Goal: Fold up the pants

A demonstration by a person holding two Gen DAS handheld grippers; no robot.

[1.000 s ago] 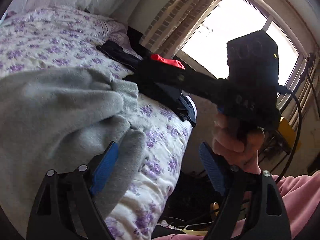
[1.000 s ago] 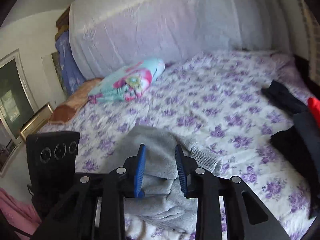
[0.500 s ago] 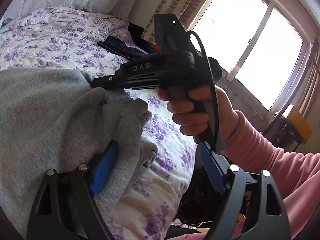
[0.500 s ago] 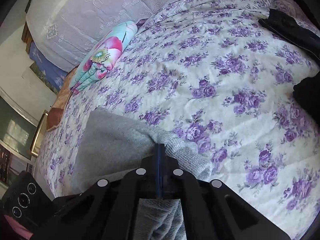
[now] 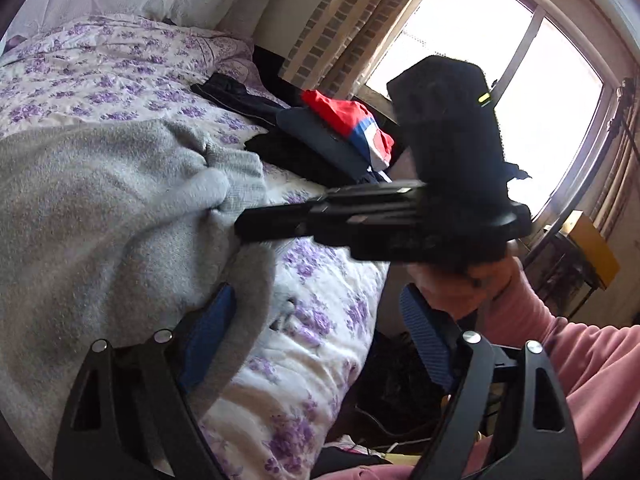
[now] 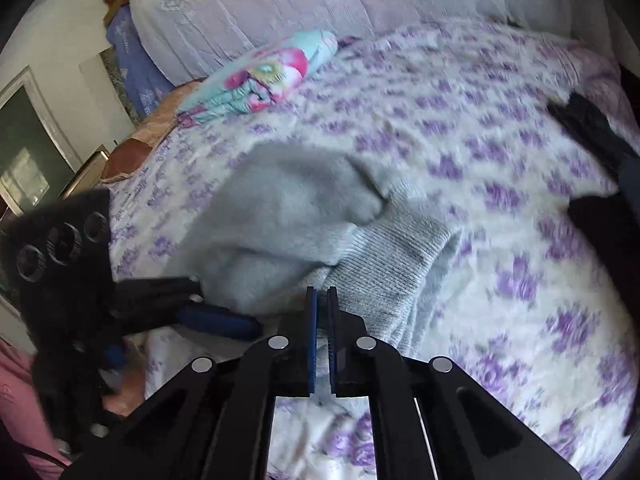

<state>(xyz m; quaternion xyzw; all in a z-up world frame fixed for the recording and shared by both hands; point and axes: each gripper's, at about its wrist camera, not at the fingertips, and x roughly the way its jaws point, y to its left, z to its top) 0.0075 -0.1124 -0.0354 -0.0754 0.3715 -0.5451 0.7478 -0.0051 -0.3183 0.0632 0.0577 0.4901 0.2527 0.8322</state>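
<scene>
Grey fleece pants [image 5: 100, 200] lie bunched on a bed with a purple-flowered cover [image 5: 320, 320]. In the right wrist view the pants [image 6: 288, 216] end in a ribbed cuff [image 6: 392, 268]. My right gripper [image 6: 322, 300] is shut on the cuff's edge. It shows in the left wrist view as a black tool [image 5: 248, 228] nipping the grey fabric. My left gripper [image 5: 316, 332] is open; its left finger [image 5: 208, 332] touches the pants' edge and its right finger hangs past the bed's side. It appears at the left of the right wrist view [image 6: 216, 320].
A pile of dark clothes [image 5: 304, 148] topped by a red and blue garment [image 5: 348, 120] lies at the bed's window side. A folded flowered cloth [image 6: 264, 76] lies near the headboard. A window [image 5: 520, 80] and a small yellow-topped stand [image 5: 588, 248] are beyond the bed.
My right gripper went from open over the pants to shut on the cuff, and has pulled back with it. My left gripper stayed open at the pants' edge.
</scene>
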